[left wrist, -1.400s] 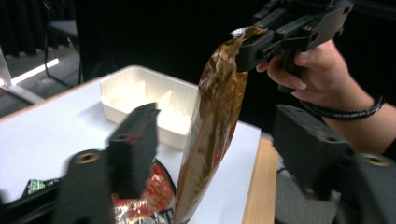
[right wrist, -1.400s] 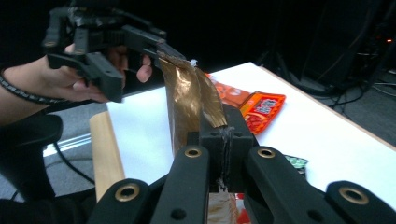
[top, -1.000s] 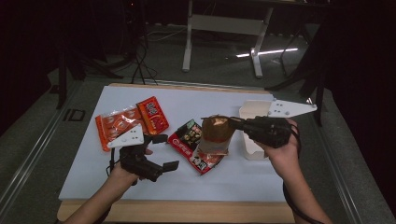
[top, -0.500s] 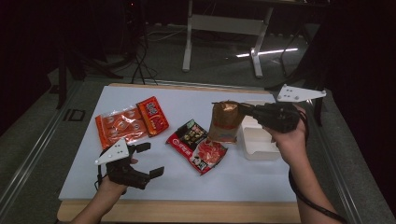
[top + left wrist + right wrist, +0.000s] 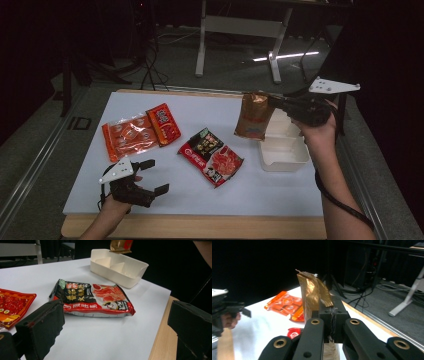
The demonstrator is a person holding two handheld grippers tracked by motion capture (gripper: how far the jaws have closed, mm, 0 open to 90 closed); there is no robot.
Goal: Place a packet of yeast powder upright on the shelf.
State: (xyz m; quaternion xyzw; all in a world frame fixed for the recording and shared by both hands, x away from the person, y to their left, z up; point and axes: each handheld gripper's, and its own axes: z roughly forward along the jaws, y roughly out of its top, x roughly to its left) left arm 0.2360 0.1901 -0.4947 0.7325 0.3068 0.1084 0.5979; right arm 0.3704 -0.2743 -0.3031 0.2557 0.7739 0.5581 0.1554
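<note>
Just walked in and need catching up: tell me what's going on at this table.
A person works with a gripper in each hand. The right gripper is shut on the top edge of a gold snack bag, holding it in the air above the white tray. The left gripper hangs open and empty near the table's front edge. A red noodle packet and orange packets lie flat on the table.

A lab or studio workspace was suggested: a white-topped table (image 5: 200, 190) with a wooden near edge was set on grey carpet, surrounded by darkness. Beyond its far side, a white desk frame (image 5: 240, 30) and loose black cables (image 5: 150, 65) were seen on the floor.
</note>
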